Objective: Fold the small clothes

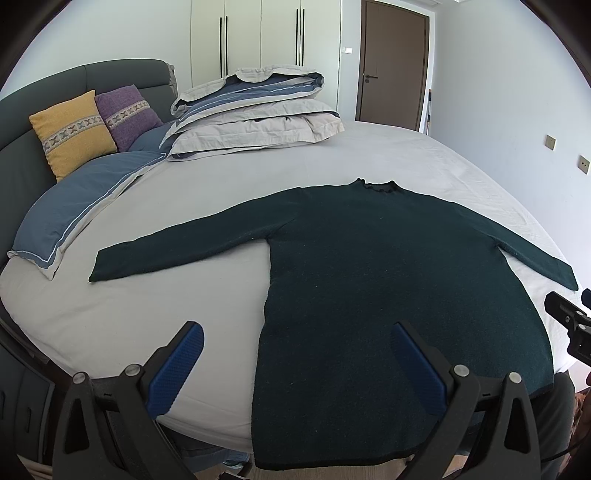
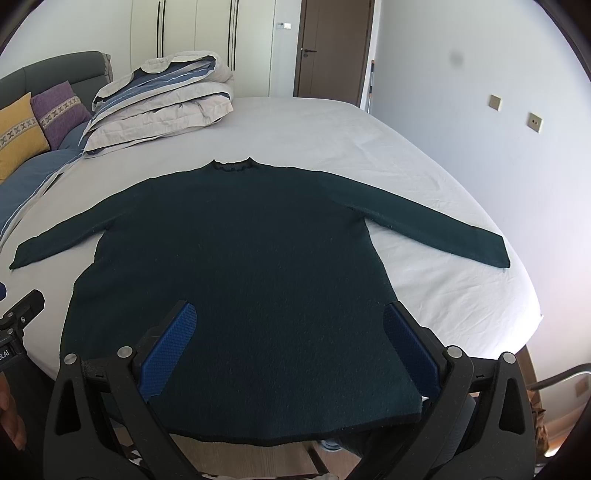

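Sweater lies flat on the bed, sleeves spread; left gripper and right gripper hover agape, empty, folding apparently unstarted; a sleeve looks next

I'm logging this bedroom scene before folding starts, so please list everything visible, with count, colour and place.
sweater: one, dark green, flat on the bed with sleeves spread
bed sheet: one, pale grey, covering the bed
folded duvet: one, grey and blue, far side of the bed
cushions: two, yellow and purple, against the headboard
pillow: one, blue, below the cushions
headboard: one, dark grey, far left
wardrobe: white, rear wall
door: one, brown, shut
left gripper: blue pads, open
right gripper: blue pads, open
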`<move>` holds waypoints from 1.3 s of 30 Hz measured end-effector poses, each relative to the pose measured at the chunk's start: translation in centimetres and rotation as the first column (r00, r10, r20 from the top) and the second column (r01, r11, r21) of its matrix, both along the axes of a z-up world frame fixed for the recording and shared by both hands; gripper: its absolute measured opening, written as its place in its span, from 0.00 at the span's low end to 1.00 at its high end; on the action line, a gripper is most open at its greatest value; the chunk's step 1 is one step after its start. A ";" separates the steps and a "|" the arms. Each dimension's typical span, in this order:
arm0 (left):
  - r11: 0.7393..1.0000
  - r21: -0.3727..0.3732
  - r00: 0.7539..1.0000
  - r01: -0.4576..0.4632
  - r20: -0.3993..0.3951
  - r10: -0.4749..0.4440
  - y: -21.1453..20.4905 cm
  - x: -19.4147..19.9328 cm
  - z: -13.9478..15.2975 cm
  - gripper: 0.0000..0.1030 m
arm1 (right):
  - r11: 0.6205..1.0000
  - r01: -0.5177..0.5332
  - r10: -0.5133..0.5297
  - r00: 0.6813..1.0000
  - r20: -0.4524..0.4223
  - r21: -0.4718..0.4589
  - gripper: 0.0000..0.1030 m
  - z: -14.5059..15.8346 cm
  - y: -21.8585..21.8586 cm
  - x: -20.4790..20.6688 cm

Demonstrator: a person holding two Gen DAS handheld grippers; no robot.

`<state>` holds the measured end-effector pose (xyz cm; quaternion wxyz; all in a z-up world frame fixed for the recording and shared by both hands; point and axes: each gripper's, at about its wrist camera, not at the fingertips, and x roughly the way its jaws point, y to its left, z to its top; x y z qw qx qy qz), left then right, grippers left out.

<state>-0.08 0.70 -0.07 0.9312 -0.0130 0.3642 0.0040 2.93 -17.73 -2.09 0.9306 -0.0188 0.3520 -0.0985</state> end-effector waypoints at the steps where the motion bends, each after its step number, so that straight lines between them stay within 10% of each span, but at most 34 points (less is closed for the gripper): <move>1: 1.000 0.000 1.000 -0.001 0.000 0.001 0.0 0.0 0.0 1.00 | 1.000 0.000 0.000 1.000 0.000 -0.002 1.00 0.0 0.0 0.0; 39: 1.000 0.001 1.000 -0.002 -0.001 0.002 -0.2 0.1 -0.1 1.00 | 1.000 0.000 0.000 1.000 -0.005 -0.002 1.00 -0.3 0.1 0.0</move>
